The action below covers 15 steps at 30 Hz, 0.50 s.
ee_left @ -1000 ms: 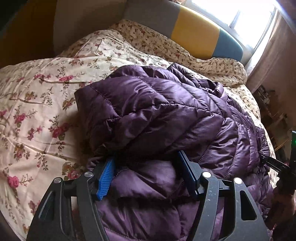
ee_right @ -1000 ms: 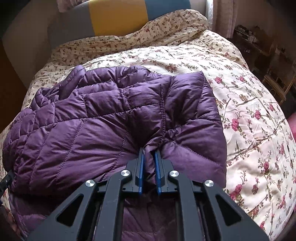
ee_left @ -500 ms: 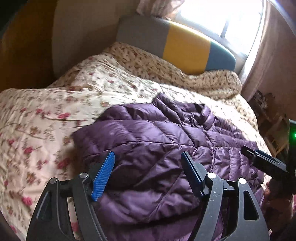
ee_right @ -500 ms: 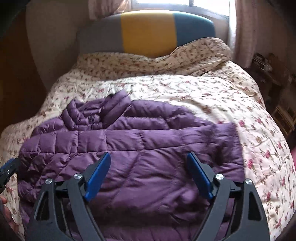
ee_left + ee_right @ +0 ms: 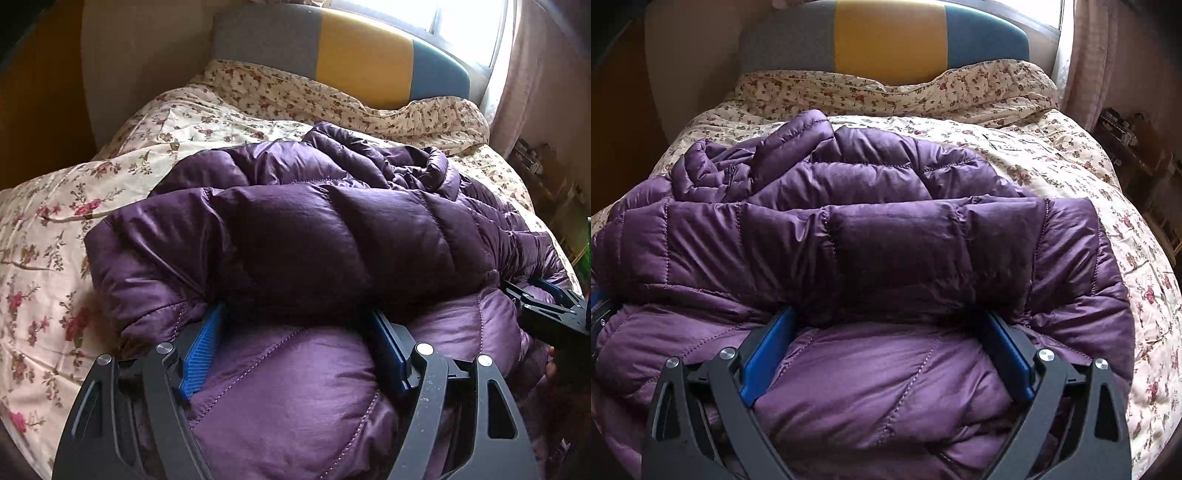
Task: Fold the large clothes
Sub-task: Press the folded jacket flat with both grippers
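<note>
With our left gripper (image 5: 295, 332) spread and right gripper's (image 5: 886, 332) jaws opening around nothing, we judge the purple down jacket (image 5: 886, 251) light, slippery, springy, best pinched at its folded hem.

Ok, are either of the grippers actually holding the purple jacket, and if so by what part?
Neither holds it. The left gripper is open and the right gripper is opening, both pushed into the fold of the purple puffer jacket, pads not clamping fabric.

Left gripper (image 5: 297, 334) and right gripper (image 5: 886, 332): black skeletal frames with triangular cutouts, silver round screws, ribbed blue finger pads (image 5: 201, 354).
</note>
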Each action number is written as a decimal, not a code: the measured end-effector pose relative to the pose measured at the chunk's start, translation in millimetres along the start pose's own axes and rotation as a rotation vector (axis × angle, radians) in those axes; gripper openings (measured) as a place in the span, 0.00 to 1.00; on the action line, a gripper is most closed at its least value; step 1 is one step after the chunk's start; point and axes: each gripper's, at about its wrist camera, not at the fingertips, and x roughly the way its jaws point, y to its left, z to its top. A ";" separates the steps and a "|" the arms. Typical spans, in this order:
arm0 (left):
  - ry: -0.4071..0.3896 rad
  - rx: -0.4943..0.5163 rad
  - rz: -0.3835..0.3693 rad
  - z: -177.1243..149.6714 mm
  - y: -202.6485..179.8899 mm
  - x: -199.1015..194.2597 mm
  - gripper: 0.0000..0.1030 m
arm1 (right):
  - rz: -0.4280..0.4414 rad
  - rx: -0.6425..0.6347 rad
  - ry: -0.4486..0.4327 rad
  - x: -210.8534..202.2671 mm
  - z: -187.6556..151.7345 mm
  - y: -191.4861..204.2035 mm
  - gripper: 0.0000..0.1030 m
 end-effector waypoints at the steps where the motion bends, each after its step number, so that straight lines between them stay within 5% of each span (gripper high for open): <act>1: -0.001 0.001 0.002 -0.2 -0.6 0.8 0.73 | 0.001 -0.001 0.000 0.7 -0.2 0.0 0.94; 15: -0.010 -0.004 -0.007 0.4 -0.6 2.6 0.76 | 0.005 -0.002 -0.019 1.7 -2.8 -0.3 0.95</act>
